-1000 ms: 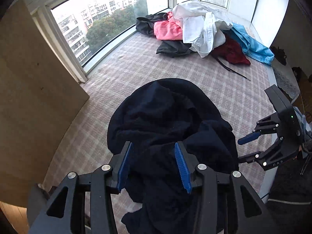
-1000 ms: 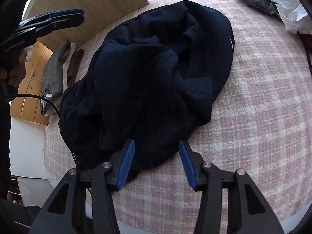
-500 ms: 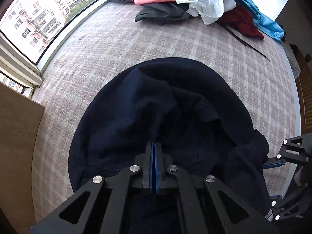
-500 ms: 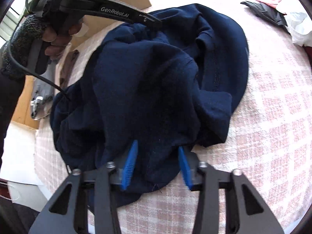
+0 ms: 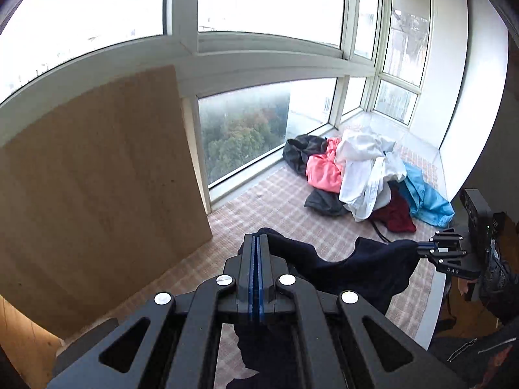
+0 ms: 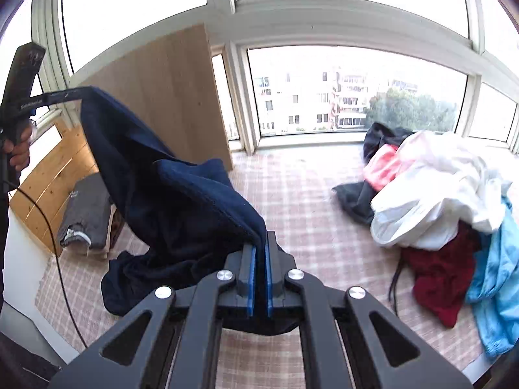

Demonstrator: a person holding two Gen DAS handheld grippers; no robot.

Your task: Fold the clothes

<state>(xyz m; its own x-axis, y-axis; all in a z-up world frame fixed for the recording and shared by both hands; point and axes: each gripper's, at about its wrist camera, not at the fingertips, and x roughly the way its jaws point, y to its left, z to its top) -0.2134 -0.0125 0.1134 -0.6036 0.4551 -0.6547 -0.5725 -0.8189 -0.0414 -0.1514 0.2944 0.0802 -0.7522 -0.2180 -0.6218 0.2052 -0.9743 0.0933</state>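
The left gripper (image 5: 256,243) was clenched on one edge of the navy garment (image 6: 168,194), and the right gripper (image 6: 259,253) was clamped on another edge, so the cloth hung stretched between them above the checked mat (image 6: 308,194), its lower folds trailing down towards the mat. A second earlier both sets of fingers had stood apart over the garment, which lay heaped flat on the mat; since then both had shut on it and lifted it clear. Bare mat lay open beneath and ahead of the hanging cloth. Left of it a wooden board (image 5: 97,178) leaned against the window frame, and grey folded clothes (image 6: 86,214) sat on a low wooden stand. Farther off, by the windows (image 5: 259,129), a pile of unfolded clothes (image 5: 363,171) lay loose on the mat.
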